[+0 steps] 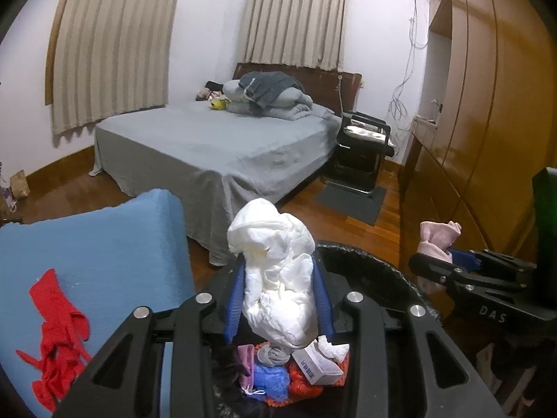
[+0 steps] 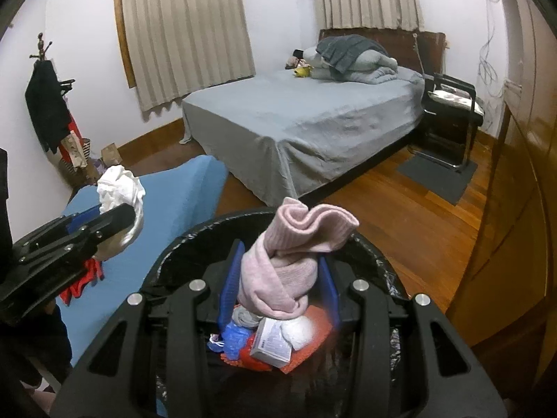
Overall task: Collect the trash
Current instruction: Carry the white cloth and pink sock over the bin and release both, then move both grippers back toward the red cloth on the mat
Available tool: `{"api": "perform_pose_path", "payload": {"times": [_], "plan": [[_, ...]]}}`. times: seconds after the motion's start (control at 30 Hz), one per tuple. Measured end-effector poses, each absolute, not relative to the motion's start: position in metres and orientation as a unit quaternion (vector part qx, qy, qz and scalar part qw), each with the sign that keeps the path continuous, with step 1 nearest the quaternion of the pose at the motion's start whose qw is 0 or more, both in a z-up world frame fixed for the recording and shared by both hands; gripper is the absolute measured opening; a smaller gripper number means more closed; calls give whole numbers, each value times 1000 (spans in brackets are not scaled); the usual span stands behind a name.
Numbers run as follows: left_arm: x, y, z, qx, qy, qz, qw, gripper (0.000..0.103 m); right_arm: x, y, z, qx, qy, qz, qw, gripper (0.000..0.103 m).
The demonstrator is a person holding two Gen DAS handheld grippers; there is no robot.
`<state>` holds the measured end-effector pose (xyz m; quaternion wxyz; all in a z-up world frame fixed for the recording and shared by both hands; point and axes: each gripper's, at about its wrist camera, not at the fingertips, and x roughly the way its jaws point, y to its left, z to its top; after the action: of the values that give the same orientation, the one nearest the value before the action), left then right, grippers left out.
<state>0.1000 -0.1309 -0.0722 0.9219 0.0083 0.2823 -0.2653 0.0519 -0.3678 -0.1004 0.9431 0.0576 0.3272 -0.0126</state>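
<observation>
My left gripper [image 1: 278,278] is shut on a crumpled white cloth [image 1: 278,271] and holds it above the black-lined trash bin [image 1: 376,264]. My right gripper [image 2: 278,271] is shut on a rolled pink cloth [image 2: 289,254], also over the bin [image 2: 195,240]. Inside the bin lie a small white box [image 2: 273,345], blue and red-orange scraps [image 2: 240,341] and a grey wad. The right gripper with the pink cloth [image 1: 437,240] shows at the right of the left wrist view. The left gripper with the white cloth [image 2: 118,184] shows at the left of the right wrist view.
A blue mattress [image 1: 104,244] lies left of the bin with a red garment [image 1: 59,331] on it. A grey bed [image 2: 303,122] stands behind, a black chair [image 2: 452,111] beside it. A wooden wardrobe [image 1: 487,122] fills the right. A coat stand [image 2: 48,104] stands far left.
</observation>
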Motion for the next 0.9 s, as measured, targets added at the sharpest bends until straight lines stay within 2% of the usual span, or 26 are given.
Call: {"api": "perform_pose_path", "payload": {"times": [0.1, 0.13, 0.17, 0.4, 0.43, 0.47, 0.63, 0.9], "plan": [[105, -141, -76, 5, 291, -280, 915, 42, 53, -372, -105, 56, 334, -23, 941, 44], [106, -142, -76, 4, 293, -286, 912, 48, 53, -374, -107, 57, 335, -25, 940, 51], [108, -142, -77, 0, 295, -291, 910, 55, 53, -376, -108, 57, 335, -28, 940, 54], [109, -129, -70, -16, 288, -286, 914, 68, 47, -386, -105, 60, 312, -55, 946, 92], [108, -123, -67, -17, 282, -277, 919, 73, 46, -385, -102, 61, 305, -55, 949, 95], [108, -117, -65, -17, 276, -268, 923, 77, 45, -384, -100, 61, 302, -54, 950, 97], [104, -75, -54, -18, 256, -215, 942, 83, 48, -366, -91, 60, 288, -29, 955, 97], [95, 10, -67, -12, 256, -107, 961, 85, 76, -290, -92, 48, 295, 52, 953, 97]]}}
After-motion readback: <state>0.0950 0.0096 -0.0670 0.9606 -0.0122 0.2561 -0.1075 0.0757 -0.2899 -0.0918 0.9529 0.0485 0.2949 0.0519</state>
